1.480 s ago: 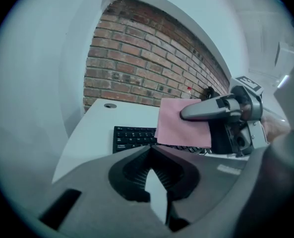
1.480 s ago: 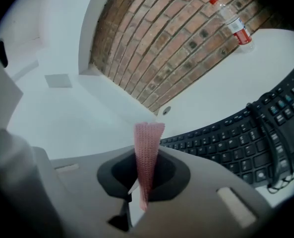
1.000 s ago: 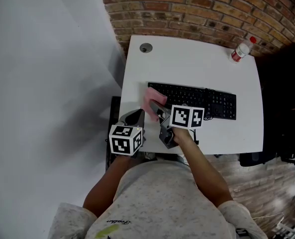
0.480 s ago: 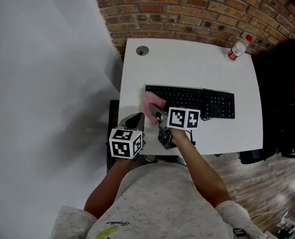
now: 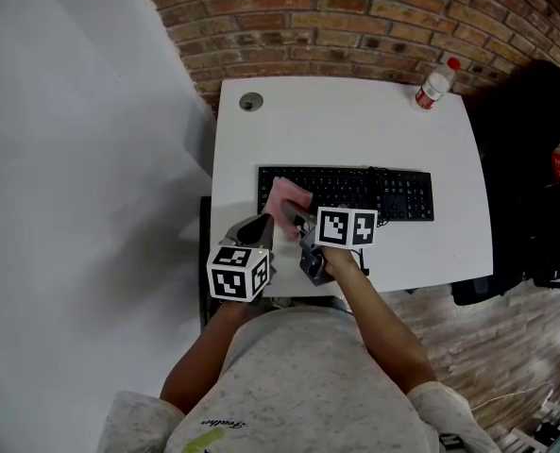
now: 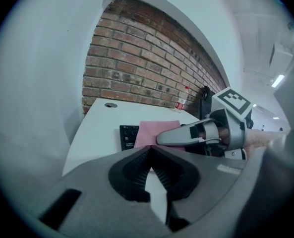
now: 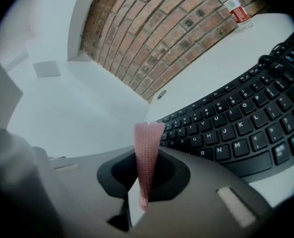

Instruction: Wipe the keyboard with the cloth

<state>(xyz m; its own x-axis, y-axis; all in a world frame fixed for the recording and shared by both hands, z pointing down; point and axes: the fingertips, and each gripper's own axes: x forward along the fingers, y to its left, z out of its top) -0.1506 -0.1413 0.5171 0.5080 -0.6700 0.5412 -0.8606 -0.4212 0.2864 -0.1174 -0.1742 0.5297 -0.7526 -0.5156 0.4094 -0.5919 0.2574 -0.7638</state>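
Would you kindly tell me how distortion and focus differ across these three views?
Head view: evenly lit, sharp, the table edges only slightly bowed. Left gripper view: heavy fisheye with black corners, the brick wall curving, the left tool soft up close. Right gripper view: same fisheye bending the keyboard; keys legible, the cloth slightly blurred.

The right gripper (image 5: 295,218) holds the pink cloth (image 5: 286,195) on the black keyboard (image 5: 379,192).
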